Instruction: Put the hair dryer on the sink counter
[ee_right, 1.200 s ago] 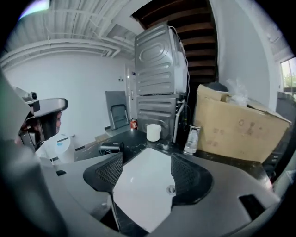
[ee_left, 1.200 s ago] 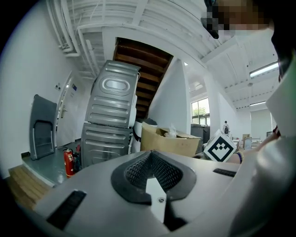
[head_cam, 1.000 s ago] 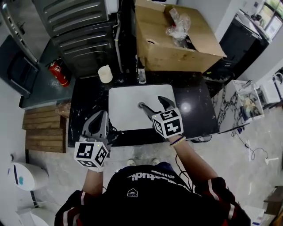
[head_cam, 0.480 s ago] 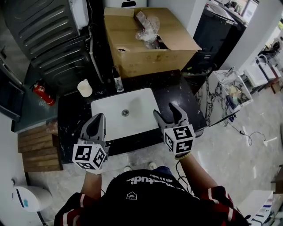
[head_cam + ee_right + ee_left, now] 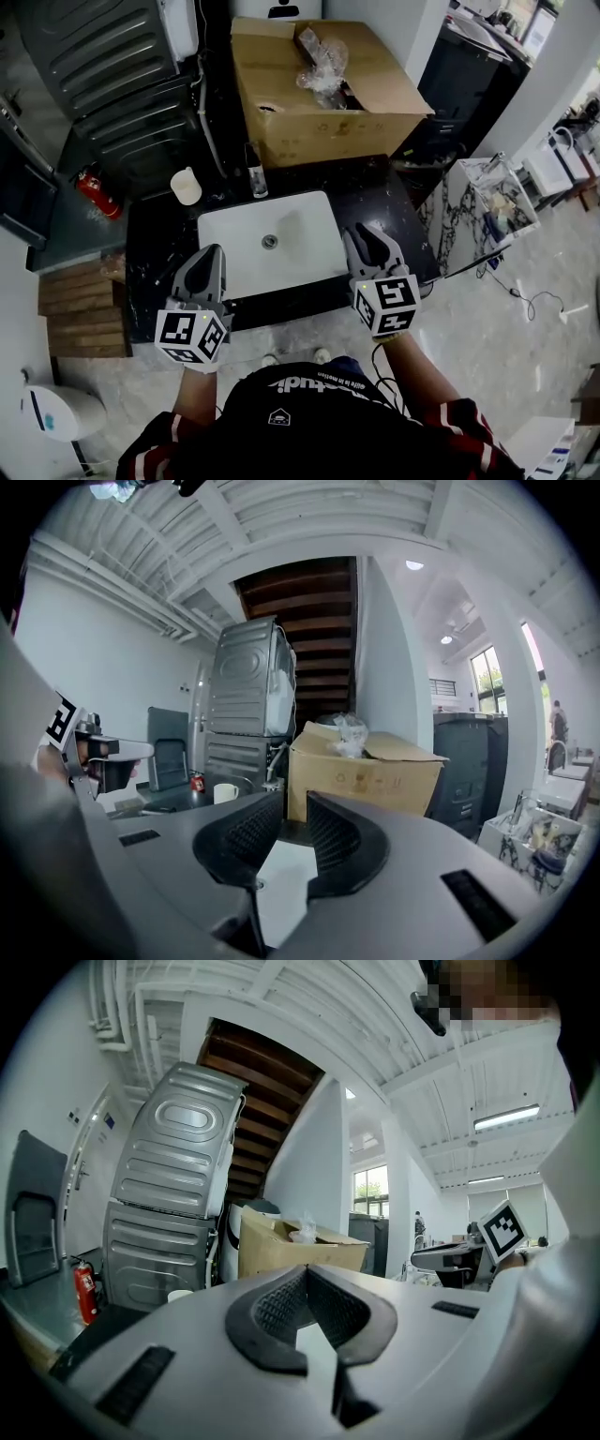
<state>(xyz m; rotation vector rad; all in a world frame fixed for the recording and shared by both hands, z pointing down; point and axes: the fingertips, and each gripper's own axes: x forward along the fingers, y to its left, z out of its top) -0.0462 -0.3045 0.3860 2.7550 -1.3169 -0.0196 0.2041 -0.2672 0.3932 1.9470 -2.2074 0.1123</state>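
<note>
Head view: both grippers hang over the near edge of the black sink counter point(image 5: 155, 234) and hide part of it. The left gripper point(image 5: 210, 251) is beside the white basin point(image 5: 300, 244); the right gripper point(image 5: 369, 234) is at the basin's right corner. Behind the basin stand a white cup point(image 5: 186, 186) and a slim upright item point(image 5: 255, 173), too small to tell whether it is a bottle or a tap. A cardboard box point(image 5: 375, 103) holds crumpled clear plastic point(image 5: 323, 56) that covers its contents. The hair dryer cannot be made out here.

Left gripper view: the jaws meet at their tips with nothing between them. The gripper's body blocks the counter, and only the stacked grey machines point(image 5: 173, 1194) rise clear.

Right gripper view: the jaws are closing with a narrow gap left, and only the basin shows through it. The hair dryer cannot be picked out in either gripper view.
</note>
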